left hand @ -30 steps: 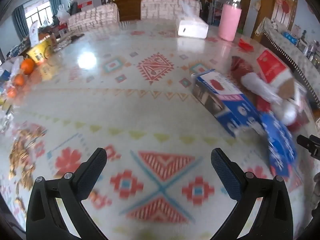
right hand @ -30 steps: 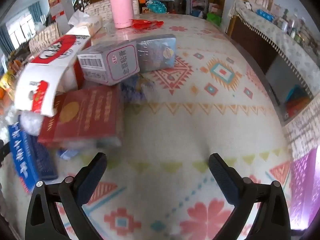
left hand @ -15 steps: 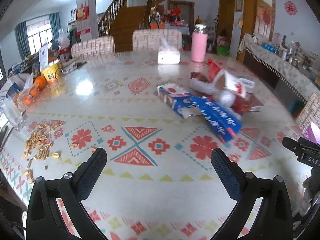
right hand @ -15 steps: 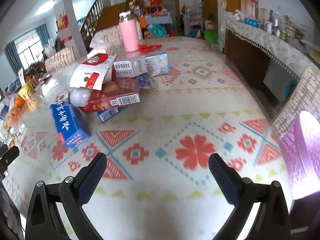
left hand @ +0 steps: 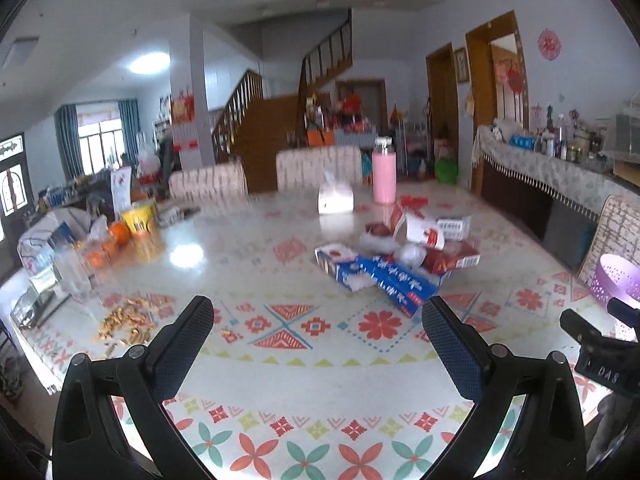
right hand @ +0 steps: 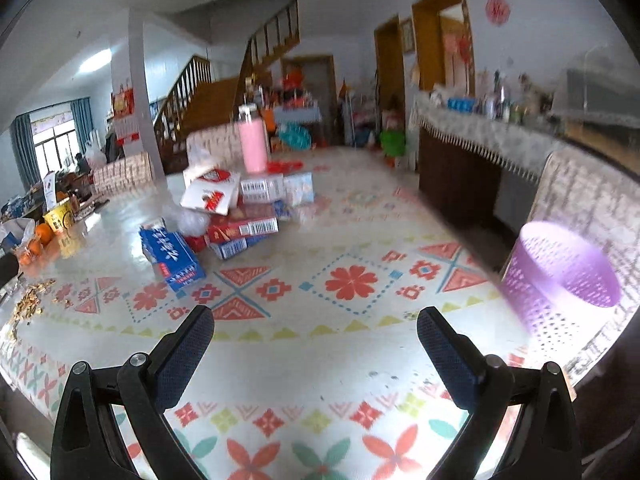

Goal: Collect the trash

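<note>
A heap of empty cartons lies mid-table: a long blue box (left hand: 400, 286) (right hand: 173, 256), a red box (left hand: 452, 260) (right hand: 244, 226), a white-and-red carton (left hand: 424, 232) (right hand: 212, 196) and a crumpled white wad (left hand: 412, 255). Peel scraps (left hand: 124, 320) (right hand: 28, 300) lie at the table's left edge. A purple perforated basket (right hand: 560, 276) (left hand: 618, 280) stands at the right edge. My left gripper (left hand: 318, 340) and right gripper (right hand: 314, 340) hang open over the near part of the table, both empty and well short of the heap.
A pink bottle (left hand: 384, 176) (right hand: 253, 144) and a tissue pack (left hand: 336, 198) stand behind the heap. Oranges (left hand: 116, 234) and a yellow tub (left hand: 140, 216) sit at the left. Chairs ring the patterned table (left hand: 320, 380); a sideboard (right hand: 480, 148) runs along the right.
Both grippers have pulled back and up from close over the cartons to the near table edge. The heap now looks far off, and the purple basket has come into view.
</note>
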{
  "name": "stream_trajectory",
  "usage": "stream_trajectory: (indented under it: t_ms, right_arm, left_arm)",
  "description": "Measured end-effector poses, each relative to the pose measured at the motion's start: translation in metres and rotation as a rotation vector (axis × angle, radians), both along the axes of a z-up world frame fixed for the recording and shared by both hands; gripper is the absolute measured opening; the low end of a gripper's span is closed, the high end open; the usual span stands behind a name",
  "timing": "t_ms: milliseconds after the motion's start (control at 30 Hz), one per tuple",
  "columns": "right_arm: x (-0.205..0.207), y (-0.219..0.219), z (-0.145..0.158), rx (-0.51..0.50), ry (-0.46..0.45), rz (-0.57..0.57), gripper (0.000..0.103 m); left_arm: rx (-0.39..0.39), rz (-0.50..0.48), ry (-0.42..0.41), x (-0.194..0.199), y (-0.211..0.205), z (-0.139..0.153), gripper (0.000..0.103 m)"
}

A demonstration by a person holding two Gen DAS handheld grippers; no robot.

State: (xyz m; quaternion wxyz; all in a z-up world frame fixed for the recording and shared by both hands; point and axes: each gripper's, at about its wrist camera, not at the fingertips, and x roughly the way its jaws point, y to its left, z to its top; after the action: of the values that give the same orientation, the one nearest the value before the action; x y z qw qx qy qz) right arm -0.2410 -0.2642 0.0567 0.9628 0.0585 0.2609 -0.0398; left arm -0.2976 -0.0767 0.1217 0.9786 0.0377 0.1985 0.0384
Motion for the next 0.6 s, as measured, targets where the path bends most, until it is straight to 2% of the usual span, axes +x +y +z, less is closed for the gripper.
stream_trajectory:
  t_ms: [300,600]
  right_arm:
    - [-0.052,-0.001,0.014,-0.025,-0.143,-0.048,0.103]
    - [-0.086,-0.007,0.018,-0.043,-0.204,-0.080,0.103]
  left_arm:
    - [0.019,0.005,-0.093,-0.039,-0.016,0.010,0.103]
    - [-0.016,-0.080,-0.030,-0.049,-0.029,-0.002,0.103]
